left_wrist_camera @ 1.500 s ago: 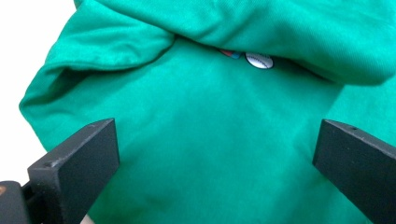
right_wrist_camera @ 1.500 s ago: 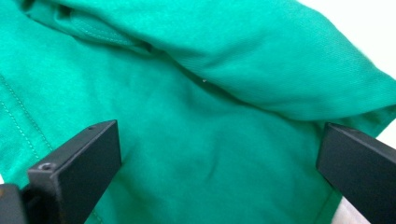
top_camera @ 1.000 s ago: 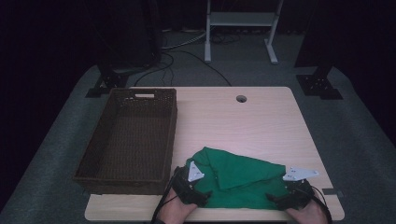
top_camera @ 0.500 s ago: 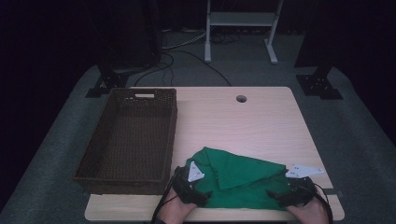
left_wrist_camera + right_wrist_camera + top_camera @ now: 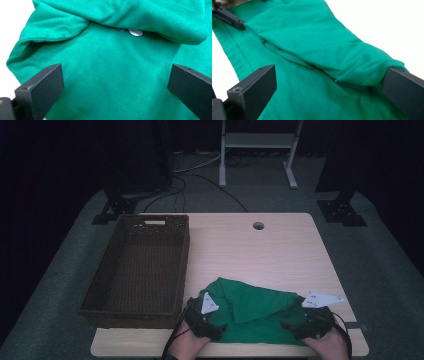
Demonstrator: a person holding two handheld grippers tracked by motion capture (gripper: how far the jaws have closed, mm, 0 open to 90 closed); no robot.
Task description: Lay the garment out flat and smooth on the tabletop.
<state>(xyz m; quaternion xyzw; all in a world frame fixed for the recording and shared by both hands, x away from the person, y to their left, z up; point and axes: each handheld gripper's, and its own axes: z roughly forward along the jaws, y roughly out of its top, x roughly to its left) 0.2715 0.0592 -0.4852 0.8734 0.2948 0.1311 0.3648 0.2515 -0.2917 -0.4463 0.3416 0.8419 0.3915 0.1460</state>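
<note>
A green garment (image 5: pixel 250 312) lies partly folded near the table's front edge, its top layer flopped over the lower one. At its left edge sits my left gripper (image 5: pixel 212 330), open, its jaws spread wide over the cloth (image 5: pixel 112 82) with nothing clamped. A small printed label (image 5: pixel 135 32) peeks from under the fold. My right gripper (image 5: pixel 290 326) rests at the garment's right end, open too, with the folded roll of fabric (image 5: pixel 317 47) lying between its jaws. The left gripper's fingertips (image 5: pixel 230 18) show at the far end of the cloth.
A dark wicker basket (image 5: pixel 181 270) stands on the left part of the light wooden table (image 5: pixel 270 255). A cable hole (image 5: pixel 258 225) sits near the back edge. Beyond the table are stand feet and cables on the grey floor.
The right gripper has shifted slightly leftward along the front edge. The garment and the left gripper look unchanged.
</note>
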